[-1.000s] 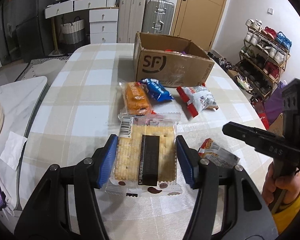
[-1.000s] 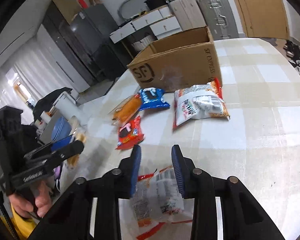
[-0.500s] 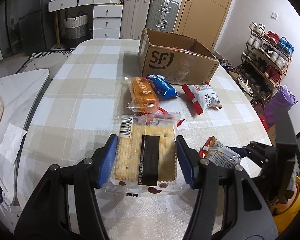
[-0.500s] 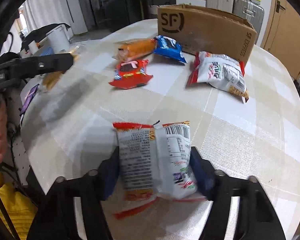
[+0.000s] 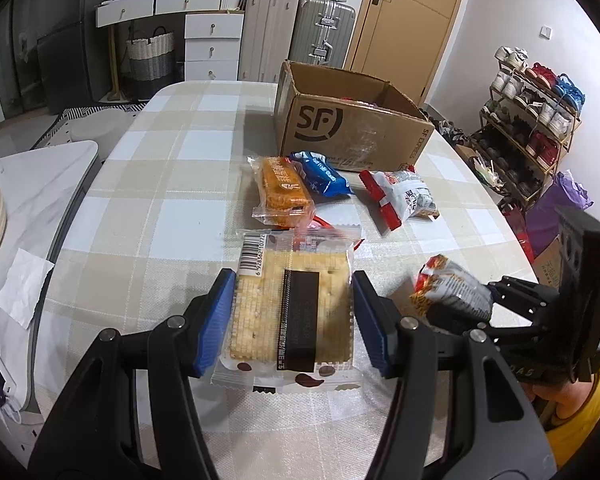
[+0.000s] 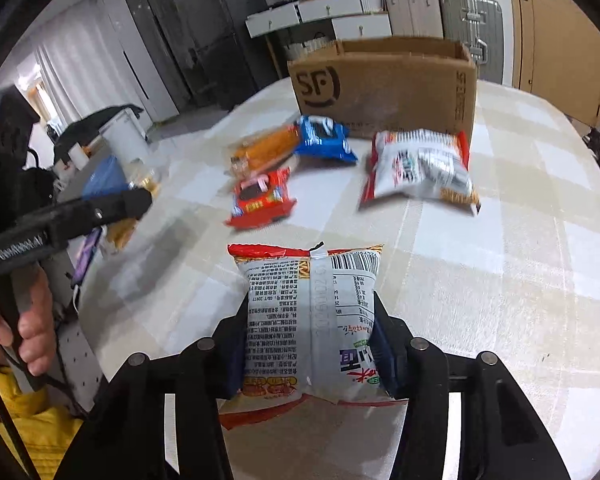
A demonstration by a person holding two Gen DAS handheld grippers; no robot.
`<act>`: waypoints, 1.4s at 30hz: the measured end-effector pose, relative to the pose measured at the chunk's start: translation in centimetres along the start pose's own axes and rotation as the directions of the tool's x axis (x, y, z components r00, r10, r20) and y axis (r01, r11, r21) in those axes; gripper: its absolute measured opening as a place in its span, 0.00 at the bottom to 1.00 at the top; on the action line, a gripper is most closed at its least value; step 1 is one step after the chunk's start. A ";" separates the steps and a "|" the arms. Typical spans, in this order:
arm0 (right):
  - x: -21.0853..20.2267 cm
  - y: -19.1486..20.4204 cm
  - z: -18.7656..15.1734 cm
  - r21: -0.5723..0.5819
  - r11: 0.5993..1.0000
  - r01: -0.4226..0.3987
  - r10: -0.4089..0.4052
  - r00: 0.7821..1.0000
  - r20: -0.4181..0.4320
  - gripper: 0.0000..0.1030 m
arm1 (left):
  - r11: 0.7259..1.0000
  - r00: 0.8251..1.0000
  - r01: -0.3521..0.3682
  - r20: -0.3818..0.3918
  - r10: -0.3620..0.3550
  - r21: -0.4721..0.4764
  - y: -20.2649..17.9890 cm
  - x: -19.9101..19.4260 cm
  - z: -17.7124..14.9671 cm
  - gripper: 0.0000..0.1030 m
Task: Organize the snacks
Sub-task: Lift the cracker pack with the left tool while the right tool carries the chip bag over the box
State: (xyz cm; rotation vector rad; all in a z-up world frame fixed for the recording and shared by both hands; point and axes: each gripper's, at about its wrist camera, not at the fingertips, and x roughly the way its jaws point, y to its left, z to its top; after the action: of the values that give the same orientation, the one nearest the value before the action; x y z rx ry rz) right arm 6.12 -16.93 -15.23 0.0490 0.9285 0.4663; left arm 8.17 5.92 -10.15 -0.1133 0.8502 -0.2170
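- The cracker pack (image 5: 292, 312) is kept pinched by the left gripper (image 5: 293, 316), above the near surface (image 5: 148, 216).
- The noodle-snack bag (image 6: 312, 320), loose a second ago, is now clamped by the right gripper (image 6: 310, 350); both can be carried to the far cardboard box (image 6: 384, 88).

Right gripper (image 6: 310, 354) closed on noodle packet (image 6: 310, 316), lifted it off table (image 6: 500, 280); a second ago packet lay flat.
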 end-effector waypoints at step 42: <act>-9.9 -3.6 23.9 -0.007 0.990 -0.143 0.134 0.905 0.404 0.50 | 0.990 0.986 0.040 0.157 -0.062 0.137 -7.6 0.0 22.4 0.54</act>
State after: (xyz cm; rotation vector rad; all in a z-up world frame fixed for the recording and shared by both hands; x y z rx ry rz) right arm 21.07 -20.41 5.88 0.2264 0.5237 0.5525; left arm 24.03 -1.18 5.95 -0.0270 0.6708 -0.3082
